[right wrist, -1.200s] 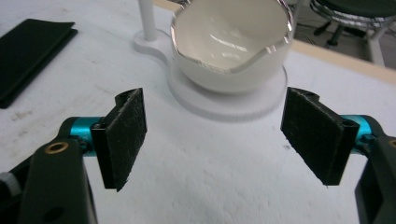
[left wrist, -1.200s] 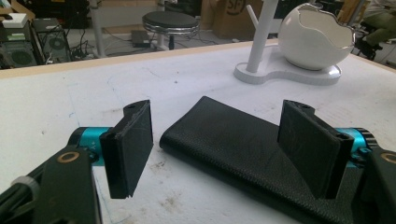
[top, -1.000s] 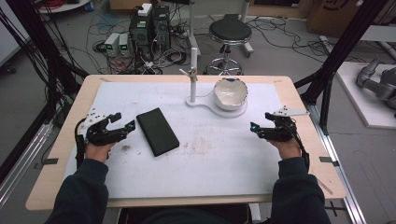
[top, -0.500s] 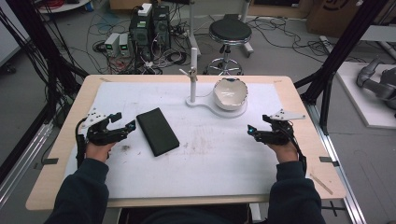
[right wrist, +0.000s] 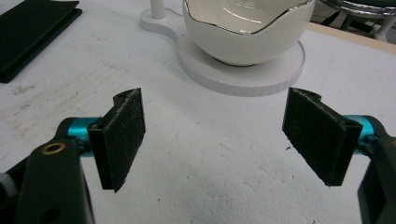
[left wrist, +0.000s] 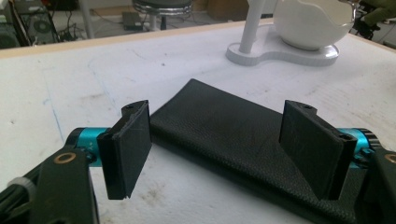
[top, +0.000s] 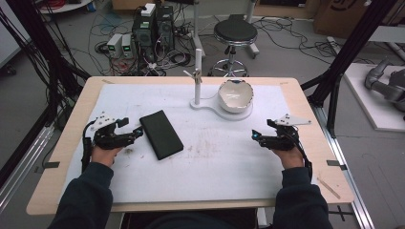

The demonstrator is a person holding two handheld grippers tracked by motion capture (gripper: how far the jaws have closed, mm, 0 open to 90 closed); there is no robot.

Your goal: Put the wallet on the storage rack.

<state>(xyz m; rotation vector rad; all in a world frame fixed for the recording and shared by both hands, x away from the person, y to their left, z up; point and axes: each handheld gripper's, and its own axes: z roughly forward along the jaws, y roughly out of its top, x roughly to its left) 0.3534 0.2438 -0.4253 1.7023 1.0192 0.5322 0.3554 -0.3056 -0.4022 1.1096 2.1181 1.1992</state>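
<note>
High view: a flat black leather case (top: 161, 134) lies on the white table cover (top: 215, 162), just beside the left gripper (top: 136, 134), whose jaws gape wide and hold nothing. Well apart at the right, the right gripper (top: 255, 137) is equally wide open and empty, near a white bowl (top: 235, 95).

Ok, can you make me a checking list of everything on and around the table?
Surface: white mat on wooden table, smudged mid-mat.
Job's things: black leather case lying flat, by the left tongs.
Clutter: white eggshell-shaped bowl on white stand.
Grippers: left tongs open, facing the case; right tongs open, holding nothing.
Cables: tangle on floor behind the table.
Surroundings: black stool, electronics boxes.
</note>
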